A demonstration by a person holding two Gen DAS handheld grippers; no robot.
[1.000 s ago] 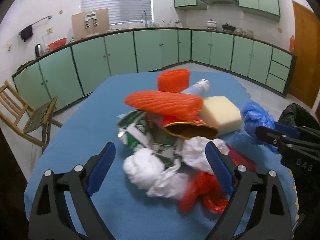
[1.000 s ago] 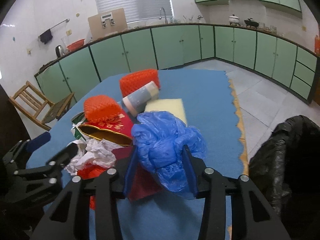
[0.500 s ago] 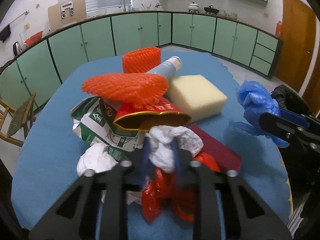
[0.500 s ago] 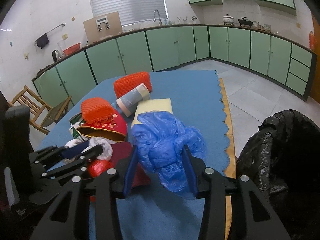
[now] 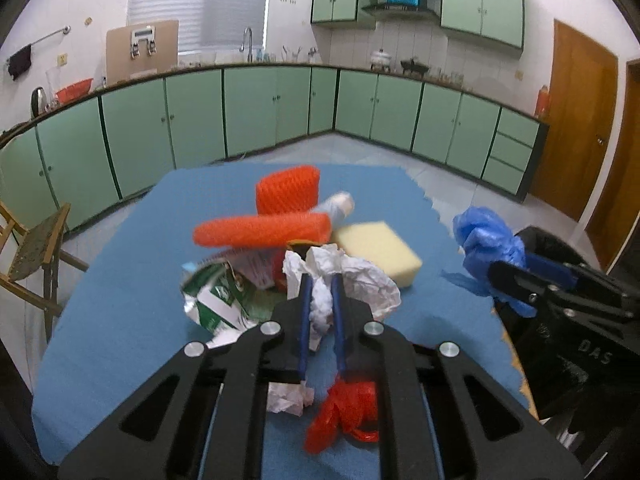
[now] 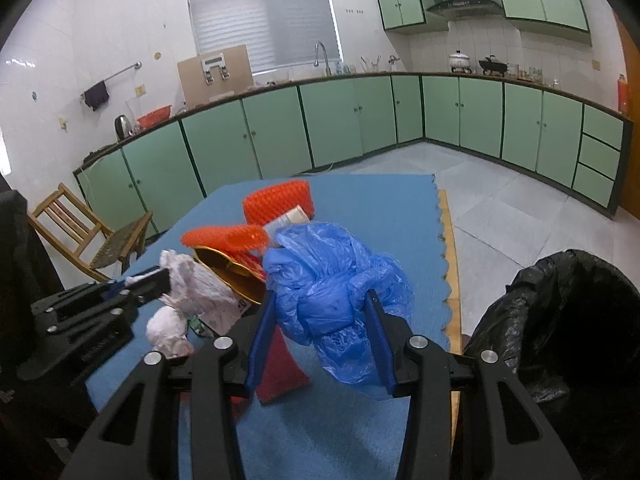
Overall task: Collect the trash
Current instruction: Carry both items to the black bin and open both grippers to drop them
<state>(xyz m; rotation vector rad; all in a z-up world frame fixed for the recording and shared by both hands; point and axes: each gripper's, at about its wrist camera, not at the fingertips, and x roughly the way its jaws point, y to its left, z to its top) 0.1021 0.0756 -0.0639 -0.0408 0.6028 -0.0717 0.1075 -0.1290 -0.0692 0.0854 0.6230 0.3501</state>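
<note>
Left hand-held gripper [image 5: 320, 280] just closed, pinching crumpled white paper [image 5: 352, 276]

The left tongs [image 5: 320, 296] had just been closing and pinched the crumpled white paper [image 5: 352, 276] between their blue pads, pointing down at a slant above the blue bench [image 5: 132, 280]. The right tongs [image 6: 320, 316] were clamped on the blue plastic bag [image 6: 332, 280], tilted down likewise, held over the bench edge beside the left tongs.
</note>
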